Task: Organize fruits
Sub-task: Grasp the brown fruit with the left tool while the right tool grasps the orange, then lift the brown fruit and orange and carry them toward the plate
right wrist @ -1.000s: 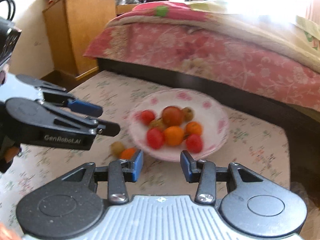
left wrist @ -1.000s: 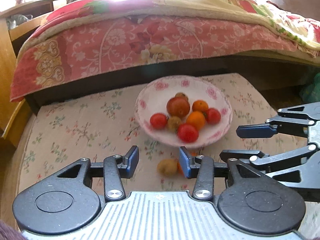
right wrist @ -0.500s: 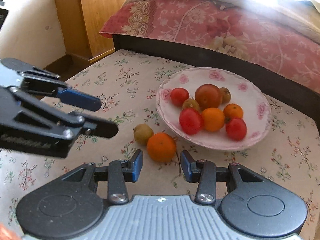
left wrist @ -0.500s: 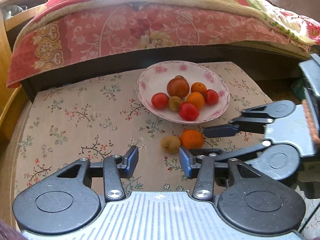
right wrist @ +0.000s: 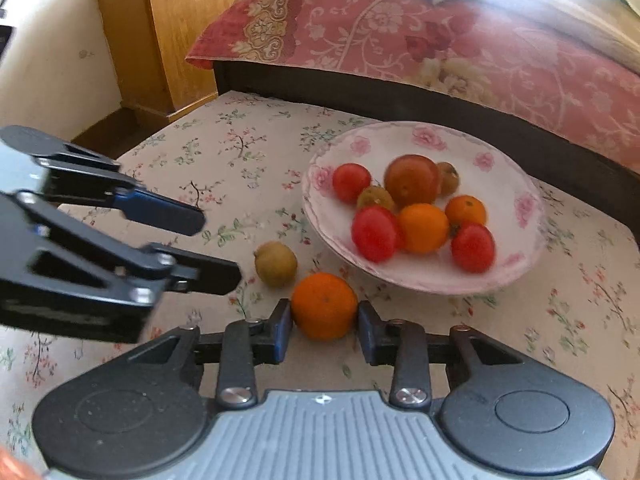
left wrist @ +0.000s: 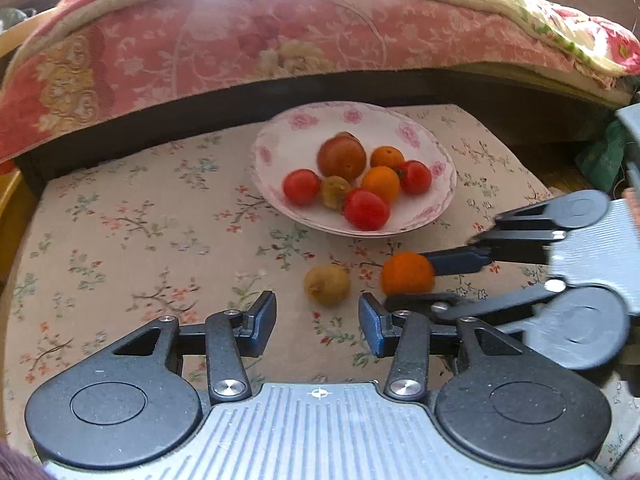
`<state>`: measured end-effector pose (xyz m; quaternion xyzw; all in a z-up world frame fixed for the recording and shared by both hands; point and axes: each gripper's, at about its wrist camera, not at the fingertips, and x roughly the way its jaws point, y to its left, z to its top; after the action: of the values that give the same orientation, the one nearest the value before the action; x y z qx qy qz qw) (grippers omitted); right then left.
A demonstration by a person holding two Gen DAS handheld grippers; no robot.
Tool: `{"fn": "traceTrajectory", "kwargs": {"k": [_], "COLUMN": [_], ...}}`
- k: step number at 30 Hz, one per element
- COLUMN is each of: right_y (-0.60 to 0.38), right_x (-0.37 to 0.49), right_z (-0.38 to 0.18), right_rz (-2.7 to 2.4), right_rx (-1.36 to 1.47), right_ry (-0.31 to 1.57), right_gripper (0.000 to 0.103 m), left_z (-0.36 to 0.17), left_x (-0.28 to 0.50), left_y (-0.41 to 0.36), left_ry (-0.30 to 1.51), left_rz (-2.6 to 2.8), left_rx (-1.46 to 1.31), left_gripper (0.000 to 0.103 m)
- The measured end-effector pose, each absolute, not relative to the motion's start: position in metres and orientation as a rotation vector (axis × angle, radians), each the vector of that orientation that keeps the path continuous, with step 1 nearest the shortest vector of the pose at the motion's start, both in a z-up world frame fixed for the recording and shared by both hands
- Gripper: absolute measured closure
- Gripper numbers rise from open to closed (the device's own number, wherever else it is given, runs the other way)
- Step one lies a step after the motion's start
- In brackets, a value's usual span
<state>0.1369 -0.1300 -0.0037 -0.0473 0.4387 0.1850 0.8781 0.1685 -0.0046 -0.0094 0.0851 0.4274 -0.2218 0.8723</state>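
A white floral plate (left wrist: pixel 424 132) (right wrist: pixel 520 184) holds several tomatoes, oranges and brownish fruits. A loose orange (right wrist: pixel 324 306) (left wrist: pixel 407 279) and a small yellow-green fruit (right wrist: pixel 276 264) (left wrist: pixel 327 284) lie on the floral cloth in front of the plate. My right gripper (right wrist: pixel 323 330) is open with its jaws on either side of the loose orange, close to it. My left gripper (left wrist: pixel 317 317) is open and empty, just short of the yellow-green fruit; it shows from the side in the right wrist view (right wrist: pixel 218 252).
A bed with a red floral cover (left wrist: pixel 240 48) runs along the table's far edge. A wooden cabinet (right wrist: pixel 168 32) stands at the far left. The floral tablecloth (left wrist: pixel 120 240) covers the table.
My right gripper has moved forward and down until its jaws straddle the loose orange. My left gripper has come closer to the yellow-green fruit. No fruit has moved.
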Motion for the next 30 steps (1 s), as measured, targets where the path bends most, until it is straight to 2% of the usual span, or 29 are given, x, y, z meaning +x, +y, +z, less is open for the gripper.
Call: {"fn": "traceTrajectory", "kwargs": {"k": [7,9,12,30], "right_y": [-0.155,-0.161,-0.166,-0.172], "right_x": [0.115,0.109,0.1,0.045], "right_z": [0.008,0.01,0.012,0.016], "right_rz": [0.334,0.323,0.313,0.305], "right_rx": [-0.086,-0.075,-0.074,-0.085], "right_ry": [0.939,0.942,0.944,0.987], "right_gripper": [0.066,0.066,0.066,0.066], "left_z": [-0.027,-0.029,-0.029,-0.012], "left_x": [0.182,0.183,0.182,0.093], "left_y": [-0.023,-0.026,-0.026,-0.045], "left_ry": [0.911,0.915,0.907,0.985], "left_rz": [-0.45,-0.436,-0.42,-0.509], "left_rx": [0.181,0.191,0.195,0.269], "left_gripper": [0.053,0.06,0.066,0.066]}}
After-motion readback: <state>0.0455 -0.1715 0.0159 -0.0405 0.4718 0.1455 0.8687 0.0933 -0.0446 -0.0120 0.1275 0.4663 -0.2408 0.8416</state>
